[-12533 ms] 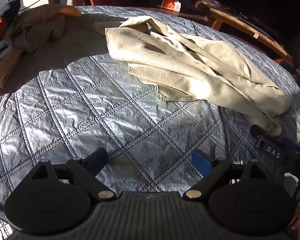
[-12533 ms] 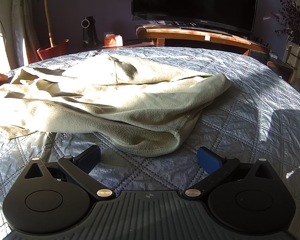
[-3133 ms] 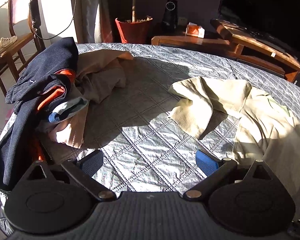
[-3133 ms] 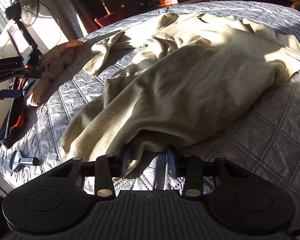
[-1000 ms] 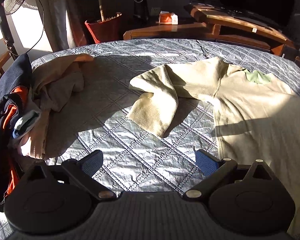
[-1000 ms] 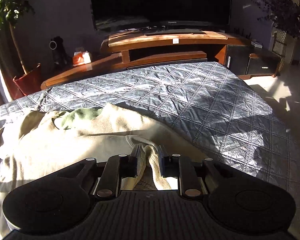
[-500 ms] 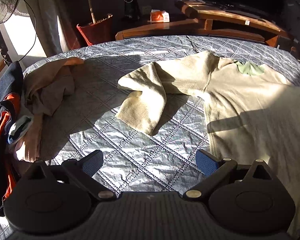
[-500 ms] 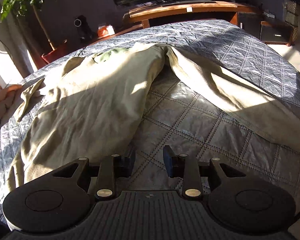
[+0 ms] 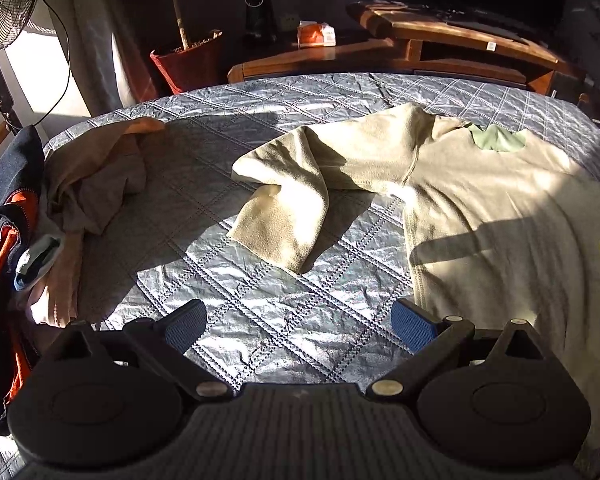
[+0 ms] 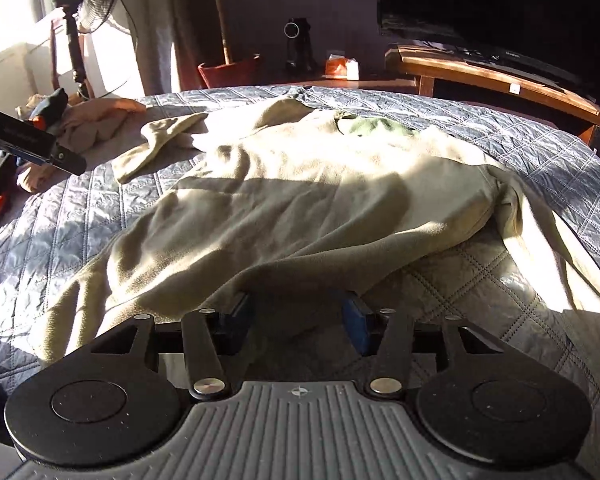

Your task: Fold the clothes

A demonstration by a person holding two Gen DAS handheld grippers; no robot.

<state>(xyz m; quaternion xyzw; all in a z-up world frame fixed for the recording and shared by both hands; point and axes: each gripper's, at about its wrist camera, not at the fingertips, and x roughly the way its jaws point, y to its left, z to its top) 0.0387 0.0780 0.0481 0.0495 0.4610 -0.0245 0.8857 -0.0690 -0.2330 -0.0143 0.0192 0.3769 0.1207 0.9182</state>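
- The left gripper (image 9: 298, 326) hung over bare quilt, its blue-padded jaws spread wide with nothing between them.
- The right gripper (image 10: 300, 312) pointed at the near hem of the beige fleece sweater (image 10: 300, 208); its jaws were opening, the hem draped over the fingertips, and the pads were not pressing on it.
- The sweater lay spread on the grey quilted bedspread (image 9: 260, 320), green collar lining at the far side.
- Its left sleeve lay bent on the quilt; the right sleeve ran along the right edge.
- A heap of tan, navy and orange clothes (image 9: 60, 200) sat at the bed's left edge, well apart from the sweater.
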